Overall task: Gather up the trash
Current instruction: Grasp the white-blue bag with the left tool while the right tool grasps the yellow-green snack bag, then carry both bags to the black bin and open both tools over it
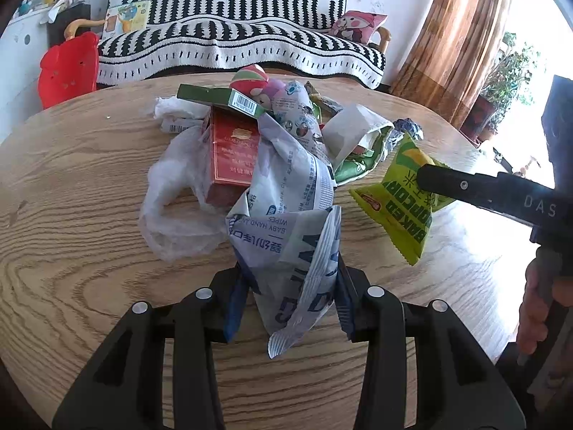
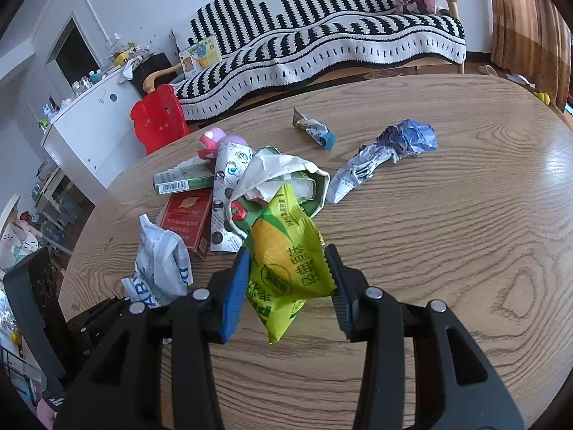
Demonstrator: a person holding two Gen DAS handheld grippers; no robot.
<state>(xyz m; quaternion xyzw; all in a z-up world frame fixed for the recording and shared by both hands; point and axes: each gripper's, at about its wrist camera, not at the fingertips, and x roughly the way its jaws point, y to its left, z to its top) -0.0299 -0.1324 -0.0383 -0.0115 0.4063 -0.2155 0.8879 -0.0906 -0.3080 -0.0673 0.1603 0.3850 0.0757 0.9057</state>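
Low in frame my left gripper (image 1: 290, 297) is clamped on the wipes packet (image 1: 297, 251), my right gripper (image 2: 290, 286) on the green popcorn bag (image 2: 286, 251). Mid-collection; next I'd carry both off, pile (image 1: 232, 150) waiting mid-frame

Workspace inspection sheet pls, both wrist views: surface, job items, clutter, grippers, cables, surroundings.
Surface: oval wood-grain table, no spills seen.
Job's things: white-and-blue baby-wipes wrapper; yellow-green popcorn bag; red carton; green barcoded box; clear plastic film; crumpled blue-white wrapper; small foil wrapper.
Clutter: pink-and-red round toy at the pile's far edge.
Grippers: left gripper shut on the wipes wrapper; right gripper shut on the popcorn bag.
Cables: nothing seen.
Surroundings: black-and-white striped sofa, red plastic chair, brown curtain, white cabinet.
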